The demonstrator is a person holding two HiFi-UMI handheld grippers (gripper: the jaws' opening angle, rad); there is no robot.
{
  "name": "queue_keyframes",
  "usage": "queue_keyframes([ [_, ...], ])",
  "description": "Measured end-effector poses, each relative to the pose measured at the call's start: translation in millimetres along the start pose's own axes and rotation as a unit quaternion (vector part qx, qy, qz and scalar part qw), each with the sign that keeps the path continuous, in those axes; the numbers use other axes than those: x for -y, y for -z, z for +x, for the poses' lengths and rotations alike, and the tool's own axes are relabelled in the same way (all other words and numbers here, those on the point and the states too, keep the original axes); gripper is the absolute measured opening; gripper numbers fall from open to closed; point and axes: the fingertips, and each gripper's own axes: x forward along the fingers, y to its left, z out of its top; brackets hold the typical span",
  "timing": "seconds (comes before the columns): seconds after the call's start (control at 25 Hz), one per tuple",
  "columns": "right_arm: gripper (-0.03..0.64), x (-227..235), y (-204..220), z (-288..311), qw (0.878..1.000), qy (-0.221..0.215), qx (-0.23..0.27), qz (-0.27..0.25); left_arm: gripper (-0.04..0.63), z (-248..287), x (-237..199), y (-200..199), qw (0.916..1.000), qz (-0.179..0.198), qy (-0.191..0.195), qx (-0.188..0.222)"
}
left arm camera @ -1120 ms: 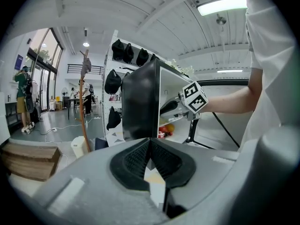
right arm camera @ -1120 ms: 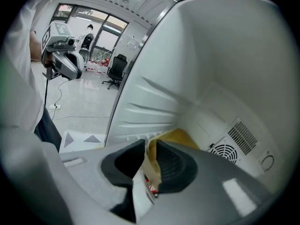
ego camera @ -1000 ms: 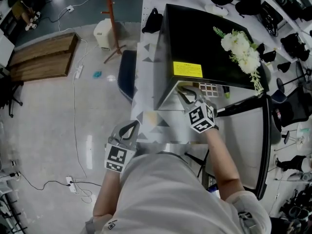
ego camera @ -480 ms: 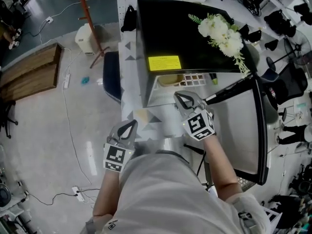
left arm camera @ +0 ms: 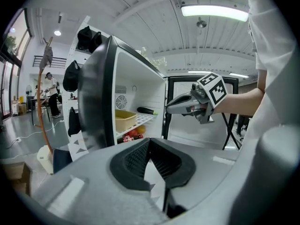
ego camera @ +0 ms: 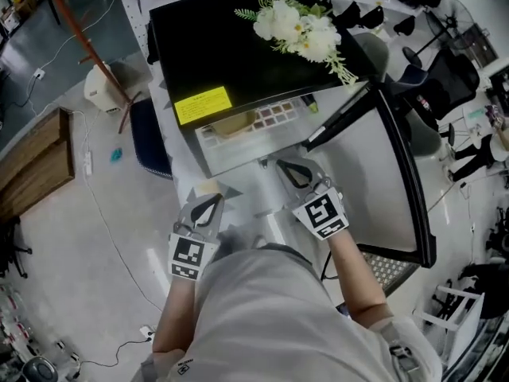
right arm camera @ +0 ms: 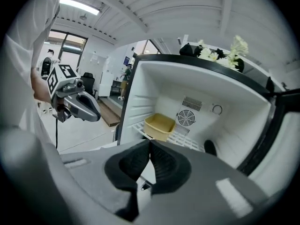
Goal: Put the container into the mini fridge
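The black mini fridge [ego camera: 238, 46] stands with its door [ego camera: 382, 173] swung wide to the right. A yellow container [right arm camera: 159, 125] sits on the upper wire shelf inside, also visible as the container [left arm camera: 124, 119] in the left gripper view and as the container [ego camera: 233, 123] just under the fridge's top edge. My right gripper [ego camera: 293, 169] hovers in front of the opening, shut and empty, well clear of the container. My left gripper [ego camera: 208, 207] is lower and to the left, near the fridge's corner, shut on nothing too.
White flowers [ego camera: 298, 26] lie on the fridge top near a yellow sticker [ego camera: 203, 104]. A dark vegetable [left arm camera: 147, 110] lies on the shelf and red items [left arm camera: 133, 134] sit below. A coat rack [ego camera: 87, 42], a blue seat [ego camera: 147, 138] and a wooden bench [ego camera: 32, 165] stand left.
My right gripper has drawn back out of the fridge opening toward me, empty. The head view has swung, so the fridge sits further left. The left gripper has barely moved.
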Motion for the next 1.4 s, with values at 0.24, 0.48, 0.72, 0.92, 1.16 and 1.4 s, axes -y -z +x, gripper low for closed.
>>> queue_keyframes([
  [0.24, 0.004, -1.1, 17.1, -27.1, 0.997, 0.059, 0.005, 0.054, 0.009, 20.9, 12.6, -3.2, 0.998, 0.02, 0.06, 0.001],
  [0.48, 0.004, -2.5, 36.7, -59.2, 0.99, 0.11, 0.012, 0.092, 0.009, 42.9, 32.9, -9.6, 0.9931, 0.04, 0.11, 0.0],
  [0.72, 0.003, -9.3, 42.9, -86.2, 0.982, 0.148, 0.021, 0.114, 0.009, 60.3, 49.5, -21.3, 0.9879, 0.055, 0.145, 0.01],
  [0.92, 0.003, -14.2, 52.9, -104.5, 0.976, 0.176, 0.016, 0.129, 0.009, 68.3, 64.4, -25.6, 0.9824, 0.061, 0.176, 0.014],
  [1.16, 0.004, -20.0, 63.5, -118.4, 0.968, 0.201, 0.017, 0.151, 0.009, 73.1, 79.0, -23.4, 0.977, 0.069, 0.202, 0.009],
  [1.4, 0.003, -25.9, 72.0, -124.8, 0.964, 0.212, 0.014, 0.162, 0.009, 73.8, 91.0, -28.0, 0.9726, 0.074, 0.22, 0.015],
])
